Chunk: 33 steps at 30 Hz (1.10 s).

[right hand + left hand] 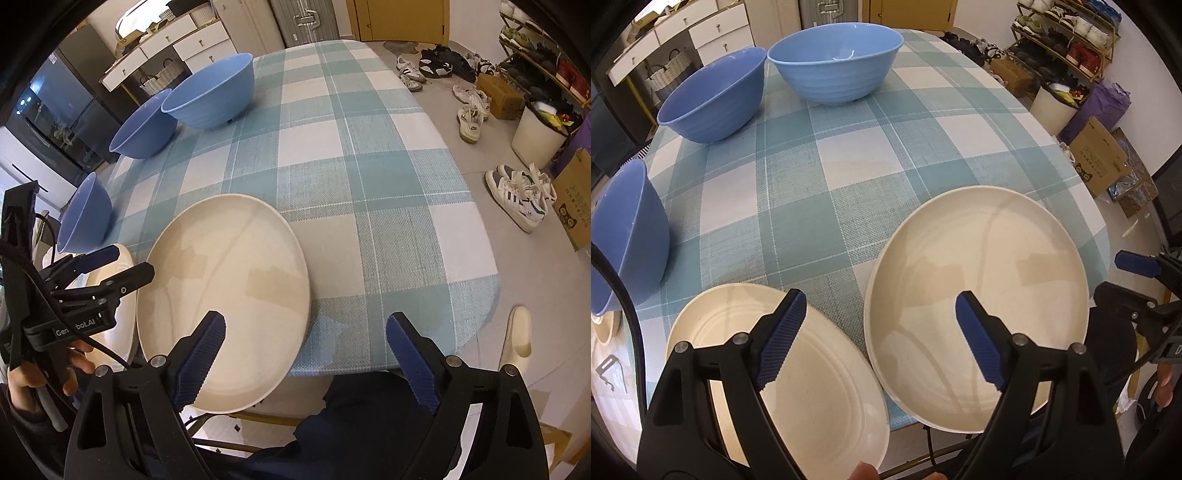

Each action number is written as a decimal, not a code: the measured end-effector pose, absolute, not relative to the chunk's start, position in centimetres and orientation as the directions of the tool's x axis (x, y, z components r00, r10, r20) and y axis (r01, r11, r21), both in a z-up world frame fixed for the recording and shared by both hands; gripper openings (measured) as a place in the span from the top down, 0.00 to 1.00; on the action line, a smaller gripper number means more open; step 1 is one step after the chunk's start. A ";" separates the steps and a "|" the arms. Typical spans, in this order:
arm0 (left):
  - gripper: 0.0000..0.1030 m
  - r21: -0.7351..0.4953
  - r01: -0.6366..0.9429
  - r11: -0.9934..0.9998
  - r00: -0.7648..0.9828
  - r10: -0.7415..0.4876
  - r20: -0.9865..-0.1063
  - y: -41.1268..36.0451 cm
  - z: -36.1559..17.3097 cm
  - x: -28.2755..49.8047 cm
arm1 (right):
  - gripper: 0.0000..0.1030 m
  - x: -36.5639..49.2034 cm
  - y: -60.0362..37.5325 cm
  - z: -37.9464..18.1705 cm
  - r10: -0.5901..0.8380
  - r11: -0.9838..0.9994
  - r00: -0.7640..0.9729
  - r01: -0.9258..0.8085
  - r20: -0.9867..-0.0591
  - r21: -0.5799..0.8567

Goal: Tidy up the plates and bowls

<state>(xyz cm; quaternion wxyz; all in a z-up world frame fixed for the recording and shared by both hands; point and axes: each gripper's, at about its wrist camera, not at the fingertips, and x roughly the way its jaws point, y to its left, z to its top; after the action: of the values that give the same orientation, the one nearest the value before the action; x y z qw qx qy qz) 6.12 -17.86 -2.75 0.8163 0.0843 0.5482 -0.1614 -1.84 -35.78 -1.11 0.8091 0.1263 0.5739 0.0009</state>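
Showing "Gen…bot.AI" — partly hidden lettering — on the left gripper (122, 260)

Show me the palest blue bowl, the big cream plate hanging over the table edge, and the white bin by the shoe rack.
Pale blue bowl (836, 70), left wrist view, outer wall.
Big cream plate (221, 266), right wrist view, flat middle.
White bin (535, 134), right wrist view, side wall.

Beyond my right fingers I see the checked tablecloth (369, 177). Farther right of them: loose sneakers (517, 195) on the floor, a white bin (535, 136), cardboard box (498, 92). Far ahead, white drawers (192, 44).
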 end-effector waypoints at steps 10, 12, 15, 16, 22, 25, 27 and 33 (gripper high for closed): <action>0.21 -0.048 0.407 0.912 0.342 -0.201 -0.918 -18.6 -3.0 6.7 | 0.12 -2.3 -36.1 -2.1 0.178 0.959 0.324 0.157 -0.929 0.238; 0.21 -0.056 0.433 0.900 0.333 -0.217 -0.918 -19.0 -3.1 6.7 | 0.12 -2.4 -36.0 -2.2 0.183 0.957 0.324 0.155 -0.928 0.243; 0.21 -0.062 0.462 0.885 0.317 -0.230 -0.920 -19.6 -3.2 6.9 | 0.12 -2.5 -35.9 -2.5 0.193 0.955 0.322 0.154 -0.927 0.252; 0.21 -0.057 0.474 0.879 0.311 -0.227 -0.923 -19.9 -3.4 7.0 | 0.12 -2.6 -35.8 -2.6 0.201 0.953 0.316 0.157 -0.927 0.260; 0.21 -0.057 0.480 0.875 0.294 -0.222 -0.930 -20.2 -4.1 7.3 | 0.12 -2.6 -35.7 -3.4 0.210 0.947 0.299 0.176 -0.931 0.270; 0.21 -0.048 0.490 0.870 0.292 -0.216 -0.932 -20.3 -4.3 7.3 | 0.12 -2.5 -35.7 -3.6 0.216 0.944 0.298 0.182 -0.930 0.277; 0.21 -0.039 0.498 0.866 0.289 -0.208 -0.935 -20.4 -4.6 7.3 | 0.12 -2.3 -35.5 -3.8 0.217 0.944 0.296 0.180 -0.930 0.278; 0.21 -0.051 0.499 0.865 0.275 -0.215 -0.937 -20.6 -5.2 7.4 | 0.12 -2.1 -35.2 -4.6 0.252 0.931 0.286 0.189 -0.924 0.313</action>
<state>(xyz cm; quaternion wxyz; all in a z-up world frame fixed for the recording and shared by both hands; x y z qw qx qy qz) 7.45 -20.58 -5.21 0.7882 0.1277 0.5578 -0.2265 -2.06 -35.22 -4.64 0.7803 0.1846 0.5971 0.0204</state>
